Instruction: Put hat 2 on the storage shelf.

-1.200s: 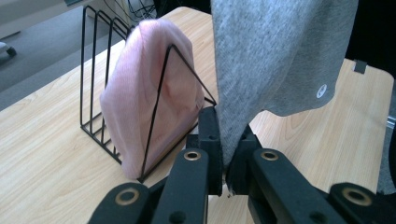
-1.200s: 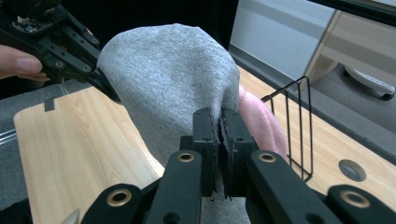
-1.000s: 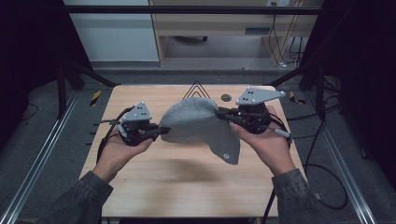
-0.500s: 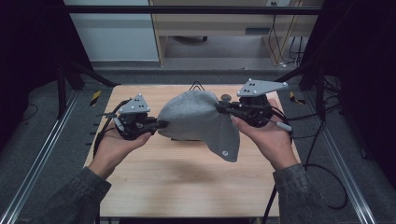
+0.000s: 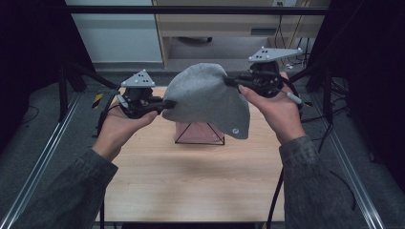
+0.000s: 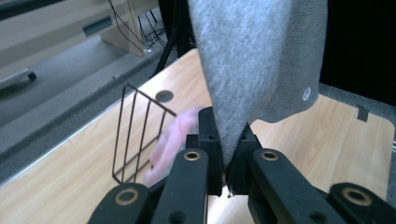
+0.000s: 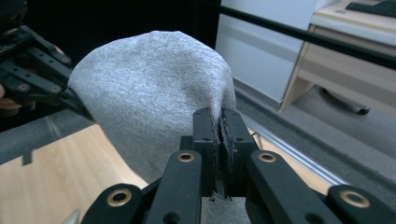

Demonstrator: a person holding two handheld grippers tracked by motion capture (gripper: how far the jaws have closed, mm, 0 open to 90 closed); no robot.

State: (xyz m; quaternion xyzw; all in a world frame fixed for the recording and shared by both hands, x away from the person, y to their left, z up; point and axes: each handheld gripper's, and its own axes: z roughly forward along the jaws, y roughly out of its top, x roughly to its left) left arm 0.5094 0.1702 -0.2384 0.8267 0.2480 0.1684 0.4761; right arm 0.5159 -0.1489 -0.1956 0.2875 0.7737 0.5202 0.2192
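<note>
**Ana:** Pale wooden desk [image 5: 191,181] in a dim workroom, with grey floor and a light cabinet behind. What is at the centre?

**Ben:** One grey knitted garment [image 5: 205,102], possibly a hooded top, hangs in the air above the far half of the desk. It clears the surface completely. One small round fastener sits near its lower edge.

**Ana:** What holds it up?

**Ben:** Two hand-held tongs. Left tongs [image 5: 167,103] are clamped on the cloth's left edge; right tongs [image 5: 228,81] are pinched shut on its upper right edge, held higher. Each gripper view confirms fabric squeezed between black jaws.

**Ana:** Anything beneath?

**Ben:** Directly below the cloth stands a black wire basket [image 5: 199,133] with something pink [image 5: 200,130] inside it, resting on the desk.

**Ana:** How far along does the work seem?

**Ben:** Lifting and spreading look done. Judging by position, lowering the garment toward the basket or onto the desk remains, then releasing both grips.
</note>
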